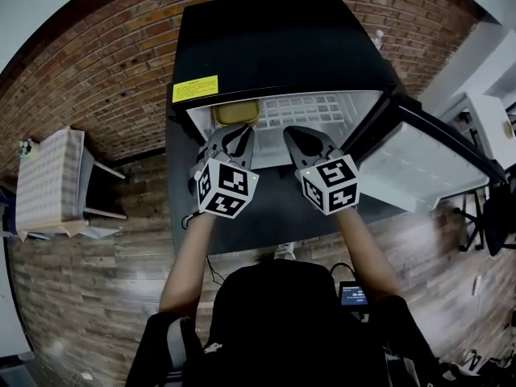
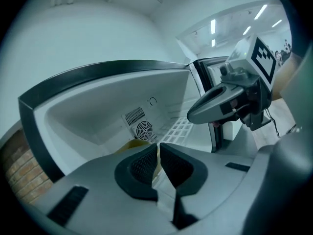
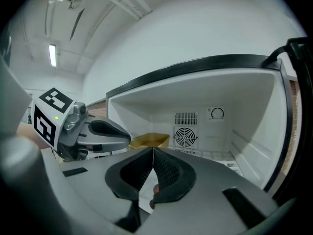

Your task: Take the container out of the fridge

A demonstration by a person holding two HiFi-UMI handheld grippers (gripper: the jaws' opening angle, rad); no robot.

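Yellow rectangular container [image 1: 235,113] sits inside black mini fridge [image 1: 282,47], at fridge's back left on white wire shelf [image 1: 318,111]. Left gripper [image 1: 238,134] and right gripper [image 1: 297,135] hover at fridge mouth, jaws pressed together, empty. Best approach: spread left jaws first, enter level, pinch near rim, draw straight out

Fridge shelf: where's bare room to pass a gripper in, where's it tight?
Bare: the wire shelf from the yellow container across to the right wall, under the fan grille. Tight: back-left corner, where the container sits near the left wall; the left gripper is in front of it.
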